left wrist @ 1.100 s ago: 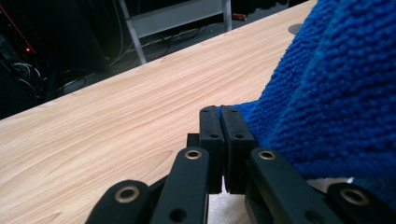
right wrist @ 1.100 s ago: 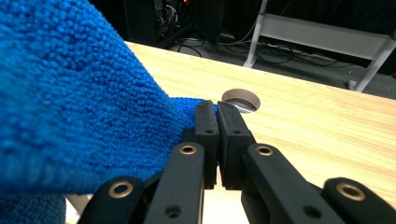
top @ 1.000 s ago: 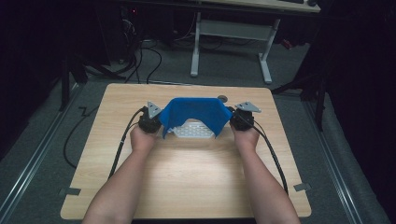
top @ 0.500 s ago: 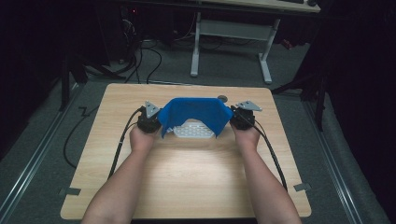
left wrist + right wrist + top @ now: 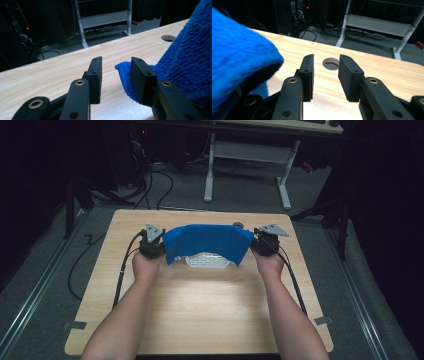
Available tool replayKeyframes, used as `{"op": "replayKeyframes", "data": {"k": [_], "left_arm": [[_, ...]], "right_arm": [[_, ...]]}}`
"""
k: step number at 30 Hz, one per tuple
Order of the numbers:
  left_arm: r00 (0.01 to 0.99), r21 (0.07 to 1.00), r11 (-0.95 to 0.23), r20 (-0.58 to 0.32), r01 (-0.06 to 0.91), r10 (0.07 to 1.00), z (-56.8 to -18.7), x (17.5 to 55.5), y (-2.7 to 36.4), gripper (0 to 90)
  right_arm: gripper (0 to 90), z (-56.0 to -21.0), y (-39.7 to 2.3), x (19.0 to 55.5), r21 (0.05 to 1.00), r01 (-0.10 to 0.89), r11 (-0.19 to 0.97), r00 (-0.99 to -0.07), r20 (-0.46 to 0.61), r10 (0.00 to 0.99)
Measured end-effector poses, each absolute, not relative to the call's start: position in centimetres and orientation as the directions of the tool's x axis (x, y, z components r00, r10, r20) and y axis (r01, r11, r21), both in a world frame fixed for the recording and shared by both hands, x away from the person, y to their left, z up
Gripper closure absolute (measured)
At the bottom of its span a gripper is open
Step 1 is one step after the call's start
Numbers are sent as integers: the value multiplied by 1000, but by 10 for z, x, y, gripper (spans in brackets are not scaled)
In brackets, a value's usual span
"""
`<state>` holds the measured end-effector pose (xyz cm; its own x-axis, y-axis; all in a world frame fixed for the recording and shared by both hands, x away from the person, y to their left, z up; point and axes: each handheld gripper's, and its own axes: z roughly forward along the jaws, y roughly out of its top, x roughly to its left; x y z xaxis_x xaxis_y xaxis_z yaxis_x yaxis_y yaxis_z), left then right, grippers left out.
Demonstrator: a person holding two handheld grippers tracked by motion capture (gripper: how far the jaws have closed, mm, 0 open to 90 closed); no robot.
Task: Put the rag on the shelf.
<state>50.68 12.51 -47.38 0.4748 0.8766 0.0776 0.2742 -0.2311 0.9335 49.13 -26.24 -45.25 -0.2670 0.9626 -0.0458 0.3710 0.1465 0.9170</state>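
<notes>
Now both grippers [image 5: 113, 75] [image 5: 325, 75] gape beside the blue cloth [image 5: 207, 241].

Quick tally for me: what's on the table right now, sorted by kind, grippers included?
Blue cloth: 1
White mesh-patterned item under the cloth: 1
Grippers: 2, the left gripper and the right gripper, both open
Total: 4

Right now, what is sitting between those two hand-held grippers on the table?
In the high view, a blue cloth spans from the left gripper to the right gripper, draped over a white perforated object.
</notes>
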Motion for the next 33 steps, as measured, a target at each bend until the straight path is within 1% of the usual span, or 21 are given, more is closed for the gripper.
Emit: {"op": "replayKeyframes", "data": {"k": [11, 17, 18, 23, 29, 31, 33], "left_arm": [[444, 936, -219, 77, 277, 893, -465, 499, 140, 626], [434, 931, -231, 91, 281, 896, -468, 498, 142, 624], [426, 929, -234, 95, 287, 900, -469, 498, 145, 615], [396, 930, -221, 92, 292, 913, -469, 497, 157, 609], [392, 928, -230, 103, 292, 914, -470, 491, 164, 609], [395, 923, -235, 103, 304, 913, -472, 485, 167, 602], [396, 921, -240, 106, 306, 912, -473, 482, 168, 598]], "right_arm": [[653, -434, -272, 479, 924, 348, 156, -254, -68, 965], [600, -434, -276, 479, 920, 365, 144, -235, -58, 970], [590, -434, -278, 478, 918, 366, 154, -233, -69, 970], [598, -432, -284, 476, 917, 369, 150, -219, -72, 973], [629, -434, -287, 468, 922, 351, 163, -223, -86, 971], [644, -439, -288, 462, 912, 371, 175, -226, -94, 970], [648, -440, -288, 460, 913, 369, 176, -223, -97, 970]]}}
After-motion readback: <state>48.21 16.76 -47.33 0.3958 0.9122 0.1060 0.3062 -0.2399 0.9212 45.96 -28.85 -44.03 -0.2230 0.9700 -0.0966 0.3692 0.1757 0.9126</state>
